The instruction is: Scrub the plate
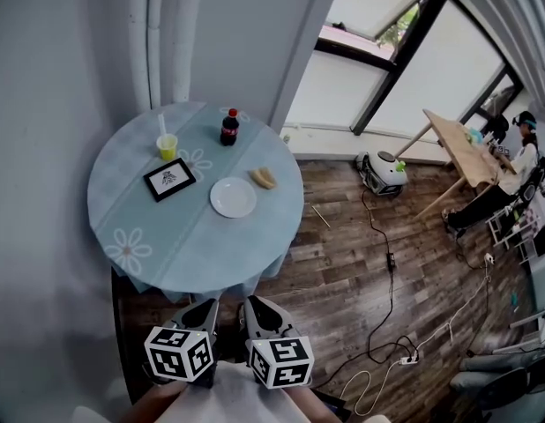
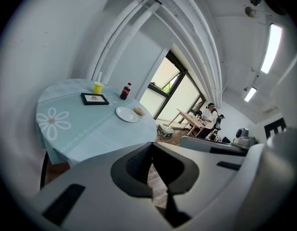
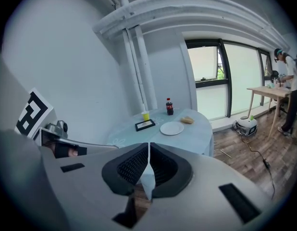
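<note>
head view: round white plate (image 1: pixel 233 196) flat on round blue-clothed bench (image 1: pixel 158 245), 12 o'clock of left hand-held gripper (image 1: pixel 202 311) and right hand-held gripper (image 1: pixel 259 311) | left gripper view: clenched, empty | right gripper view: clenched, empty, probably idle for approach

L gripper (image 2: pixel 152 146) jaws closed, empty; plate (image 2: pixel 126 114) on table (image 2: pixel 91 134) ahead.

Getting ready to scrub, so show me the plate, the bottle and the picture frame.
plate (image 1: pixel 233 197), head view, centre of its white face.
bottle (image 1: pixel 229 130), head view, middle of its dark body.
picture frame (image 1: pixel 169 180), head view, the white picture inside.
</note>
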Available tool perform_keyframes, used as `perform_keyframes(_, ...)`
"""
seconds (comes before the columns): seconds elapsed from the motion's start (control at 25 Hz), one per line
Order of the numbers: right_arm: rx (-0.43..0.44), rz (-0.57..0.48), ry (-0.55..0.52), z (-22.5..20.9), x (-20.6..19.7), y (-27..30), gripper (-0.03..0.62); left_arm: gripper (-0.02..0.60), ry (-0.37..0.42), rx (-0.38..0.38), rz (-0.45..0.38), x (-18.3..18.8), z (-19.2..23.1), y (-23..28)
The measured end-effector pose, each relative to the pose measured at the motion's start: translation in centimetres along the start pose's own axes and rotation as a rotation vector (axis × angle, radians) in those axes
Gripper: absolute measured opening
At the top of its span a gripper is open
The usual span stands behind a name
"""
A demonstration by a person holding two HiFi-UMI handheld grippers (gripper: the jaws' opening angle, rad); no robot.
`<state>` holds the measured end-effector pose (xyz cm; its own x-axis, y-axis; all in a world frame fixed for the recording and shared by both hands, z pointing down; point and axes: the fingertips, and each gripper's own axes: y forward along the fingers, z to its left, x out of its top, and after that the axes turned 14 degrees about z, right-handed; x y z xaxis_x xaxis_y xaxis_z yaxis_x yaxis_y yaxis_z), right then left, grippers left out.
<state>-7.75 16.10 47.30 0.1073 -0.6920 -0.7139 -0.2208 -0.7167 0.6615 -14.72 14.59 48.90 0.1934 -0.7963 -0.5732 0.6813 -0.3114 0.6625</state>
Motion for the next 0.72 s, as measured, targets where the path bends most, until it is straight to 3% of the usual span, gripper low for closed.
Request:
perform_keyframes(0.4, 0.042, 0.022, 0.033, -4.0, 1.8, 2.3, 0.037, 0.008, -0.020, 0.015, 0.034, 1.9, -0.4, 3.1)
perform_keyframes(0.72, 0.098, 0.029, 0.024, -7.1, 5.1, 5.2, 0.037, 0.008, -0.075, 0.090, 0.013, 5.0, 1.0, 5.4)
